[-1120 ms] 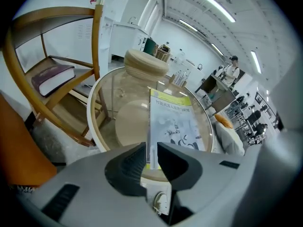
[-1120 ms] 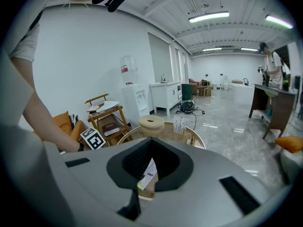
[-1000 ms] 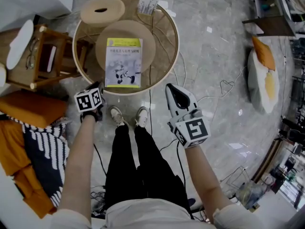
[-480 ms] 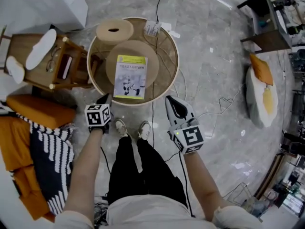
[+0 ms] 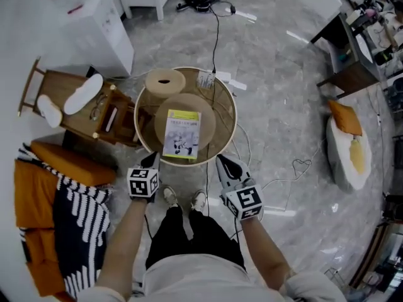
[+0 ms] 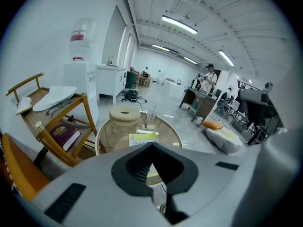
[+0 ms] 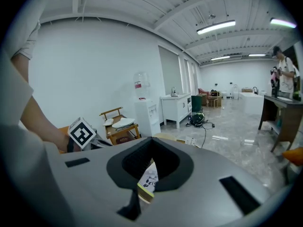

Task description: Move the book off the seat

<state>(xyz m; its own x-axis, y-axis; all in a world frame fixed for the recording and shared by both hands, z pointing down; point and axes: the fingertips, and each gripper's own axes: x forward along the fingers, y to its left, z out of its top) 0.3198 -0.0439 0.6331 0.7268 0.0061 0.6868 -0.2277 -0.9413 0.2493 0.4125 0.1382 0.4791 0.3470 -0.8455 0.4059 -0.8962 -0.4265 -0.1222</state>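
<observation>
grey marble floor point(image 5: 283, 106) fills a big open room, with a wooden rack point(image 5: 69, 115) to the left and an orange-and-striped heap beside it. at the centre stands a round, ring-rimmed table point(image 5: 232, 115), and within its outline lies the round tan seat point(image 5: 211, 115); whether that seat sits on or under the tabletop cannot be told. the book point(image 5: 182, 134), yellow-banded with a cartoon cover, lies flat on the seat, untouched and well apart from both tools. the person stands just short of the table, arms forward. the left gripper point(image 5: 150, 162) hangs near the table's near rim with its jaws pressed together on nothing; the right gripper point(image 5: 225, 164) sits just beside that rim at the other side, jaws likewise closed and empty, the book showing only beyond them. so this looks like the approach, with the grasp not yet begun. the next move calls for one gripper to spread its jaws, come down toward the book's near edge, pinch cover and pages, and lift it clear of the seat.
</observation>
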